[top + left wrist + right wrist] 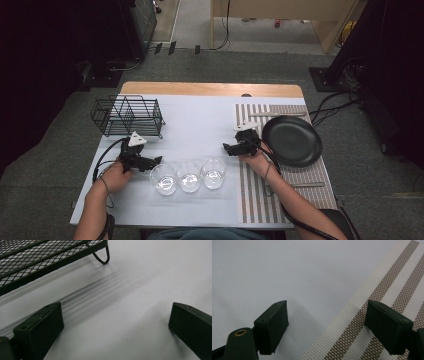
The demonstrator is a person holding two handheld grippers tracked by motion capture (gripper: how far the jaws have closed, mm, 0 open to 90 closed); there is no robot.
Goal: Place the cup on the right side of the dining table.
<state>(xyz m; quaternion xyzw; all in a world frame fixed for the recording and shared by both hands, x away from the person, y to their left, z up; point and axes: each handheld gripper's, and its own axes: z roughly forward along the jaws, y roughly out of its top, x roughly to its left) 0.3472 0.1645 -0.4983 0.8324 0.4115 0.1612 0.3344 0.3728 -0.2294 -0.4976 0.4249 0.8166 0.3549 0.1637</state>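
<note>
Table covered by a pale cloth [200, 125]; striped placemat [255, 200] laid over its right part.

Left gripper [156, 161] sits low at the near left, held in the person's left hand [116, 176], jaws pointing right toward the glasses. In the left gripper view the two black jaws stand wide apart with nothing but bare cloth [125, 290] between them. Spread, holding nothing.

Right gripper [227, 148] lies at the left edge of the placemat, held in the right hand [256, 159], jaws pointing left. In the right gripper view its jaws stand apart, one over the cloth [287, 270], the other over the placemat [387, 290]; nothing between them. Spread, empty.

Three clear drinking glasses stand upright in a row on the cloth, near the front edge, between the two grippers: left glass [163, 178], middle glass [189, 175], right glass [213, 172]. They stand just beside one another, rims close or touching; cannot tell which. Left glass is just beside the left gripper's jaw tips, not gripped. Right glass is near the right gripper, apart from it.

Black wire dish rack [128, 116] stands at the far left of the cloth, beyond the left gripper; its mesh base and one foot appear in the left gripper view [37, 260].

Black plate [292, 141] rests on the placemat, far right, just right of the right gripper.
</note>
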